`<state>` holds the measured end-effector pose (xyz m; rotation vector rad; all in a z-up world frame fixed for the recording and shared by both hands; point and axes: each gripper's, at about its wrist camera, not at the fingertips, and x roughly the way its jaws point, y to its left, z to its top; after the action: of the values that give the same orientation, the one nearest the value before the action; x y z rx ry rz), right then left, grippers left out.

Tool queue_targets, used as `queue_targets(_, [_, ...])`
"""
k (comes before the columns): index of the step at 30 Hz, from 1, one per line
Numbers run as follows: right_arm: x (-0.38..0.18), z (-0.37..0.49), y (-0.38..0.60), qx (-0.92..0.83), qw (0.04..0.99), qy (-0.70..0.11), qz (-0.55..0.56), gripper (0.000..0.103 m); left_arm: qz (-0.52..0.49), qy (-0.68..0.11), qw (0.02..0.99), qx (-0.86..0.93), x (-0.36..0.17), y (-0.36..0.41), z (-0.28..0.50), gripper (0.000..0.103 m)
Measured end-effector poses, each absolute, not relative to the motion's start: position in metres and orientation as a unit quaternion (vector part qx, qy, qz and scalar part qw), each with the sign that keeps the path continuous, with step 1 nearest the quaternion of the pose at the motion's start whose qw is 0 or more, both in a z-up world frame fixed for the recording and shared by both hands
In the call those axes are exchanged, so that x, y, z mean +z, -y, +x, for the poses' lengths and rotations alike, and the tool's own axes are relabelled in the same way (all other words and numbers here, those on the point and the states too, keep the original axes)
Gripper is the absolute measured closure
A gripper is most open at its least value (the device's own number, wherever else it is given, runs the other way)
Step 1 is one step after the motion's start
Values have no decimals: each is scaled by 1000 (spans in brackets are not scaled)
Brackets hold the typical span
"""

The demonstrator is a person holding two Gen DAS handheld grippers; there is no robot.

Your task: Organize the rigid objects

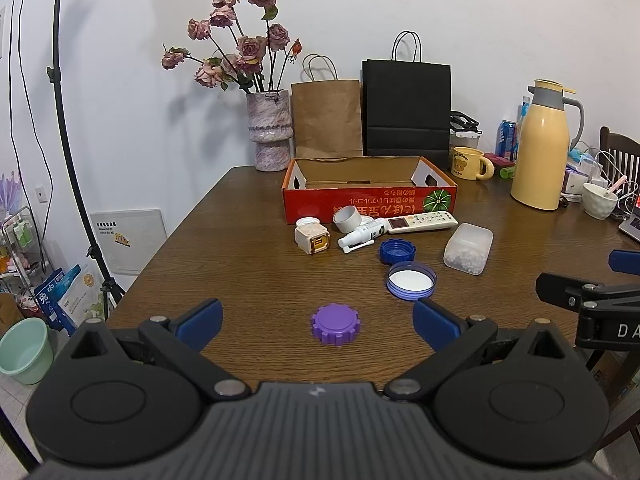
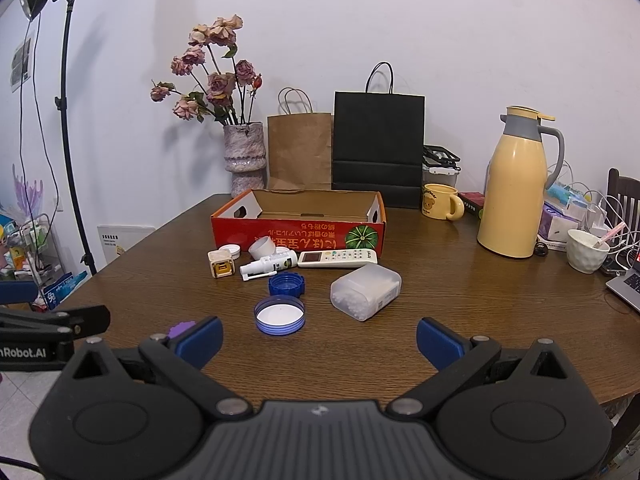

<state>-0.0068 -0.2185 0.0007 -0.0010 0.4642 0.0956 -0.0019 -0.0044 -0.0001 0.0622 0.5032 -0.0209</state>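
An empty red cardboard box (image 1: 320, 204) (image 2: 280, 232) stands open on the wooden table. In front of it lie a white remote (image 1: 422, 222) (image 2: 338, 258), a spray bottle (image 1: 362, 236) (image 2: 270, 264), a cream square jar (image 1: 312, 238) (image 2: 220, 266), a white cup (image 1: 347, 219), a dark blue cap (image 1: 397, 251) (image 2: 286, 284), a blue-rimmed lid (image 1: 411, 280) (image 2: 279, 314) and a clear tub of white beads (image 1: 468, 248) (image 2: 366, 292). A purple ridged cap (image 1: 335, 324) (image 2: 182, 328) sits between the fingers of my open left gripper (image 1: 318, 322). My right gripper (image 2: 320, 342) is open over bare wood.
A vase of dried roses (image 1: 272, 136), a brown bag (image 1: 326, 116) and a black bag (image 1: 406, 110) line the wall. A yellow mug (image 2: 440, 200), a thermos jug (image 2: 514, 188), a white bowl (image 2: 586, 250) and cables crowd the right side. A light stand (image 1: 68, 140) rises left.
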Motion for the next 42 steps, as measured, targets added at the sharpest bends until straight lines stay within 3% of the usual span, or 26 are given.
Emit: queue_targets(42, [4,-12,218,46,973,-225,-6,0,32,-248,968,-11,1,6,-2,0])
